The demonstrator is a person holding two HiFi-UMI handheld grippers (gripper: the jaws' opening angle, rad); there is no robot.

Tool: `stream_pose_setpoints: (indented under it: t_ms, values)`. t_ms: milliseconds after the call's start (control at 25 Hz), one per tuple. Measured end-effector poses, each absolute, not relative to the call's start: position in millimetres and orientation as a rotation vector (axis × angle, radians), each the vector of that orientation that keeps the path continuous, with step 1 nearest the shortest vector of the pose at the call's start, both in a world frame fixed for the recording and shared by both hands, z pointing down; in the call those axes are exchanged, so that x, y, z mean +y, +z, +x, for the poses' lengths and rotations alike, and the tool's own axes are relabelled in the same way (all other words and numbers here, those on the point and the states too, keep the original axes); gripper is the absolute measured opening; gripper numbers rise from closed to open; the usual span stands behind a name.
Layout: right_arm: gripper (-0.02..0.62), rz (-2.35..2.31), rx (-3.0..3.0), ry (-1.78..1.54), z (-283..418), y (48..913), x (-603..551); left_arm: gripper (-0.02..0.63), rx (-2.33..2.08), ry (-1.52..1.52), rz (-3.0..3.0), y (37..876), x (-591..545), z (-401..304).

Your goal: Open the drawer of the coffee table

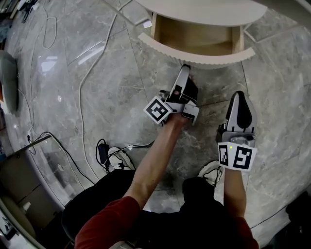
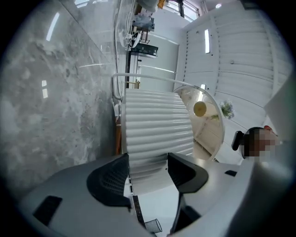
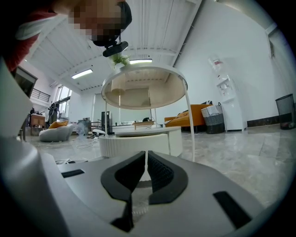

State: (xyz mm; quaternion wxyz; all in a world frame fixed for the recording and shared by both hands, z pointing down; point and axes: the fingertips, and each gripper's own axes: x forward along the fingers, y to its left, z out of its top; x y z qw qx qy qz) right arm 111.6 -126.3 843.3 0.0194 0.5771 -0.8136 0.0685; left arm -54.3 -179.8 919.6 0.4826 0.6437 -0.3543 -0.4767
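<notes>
Under the coffee table [image 1: 204, 9] top, the drawer [image 1: 194, 56] stands pulled out. Just before its fluted front the left gripper [image 1: 185, 68] is spread and should draw straight back without nudging it. The right gripper [image 1: 239, 97], pressed together, waits behind.

The head view looks steeply down from above the person's lap onto the marble floor [image 1: 73, 87], with the bench [image 1: 204, 9] and its open drawer [image 1: 197, 36] at the far edge. The left claw [image 1: 187, 69] carries a camera rolled onto its side — floor at picture left — set close to the drawer's ribbed front [image 2: 157, 134]. The right claw [image 1: 239, 97] camera sits low and level, farther back, facing the same bench beneath a taller round table [image 3: 144, 85]. All three views share that ribbed front.
</notes>
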Motion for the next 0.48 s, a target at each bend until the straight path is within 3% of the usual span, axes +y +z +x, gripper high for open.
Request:
stream_pose_setpoints:
  t_ms: [480]
  values:
    - [0.026, 1.822, -2.435, 0.118, 125, 846, -107, 0.275, -0.878, -1.130, 1.550, 920, -93, -52]
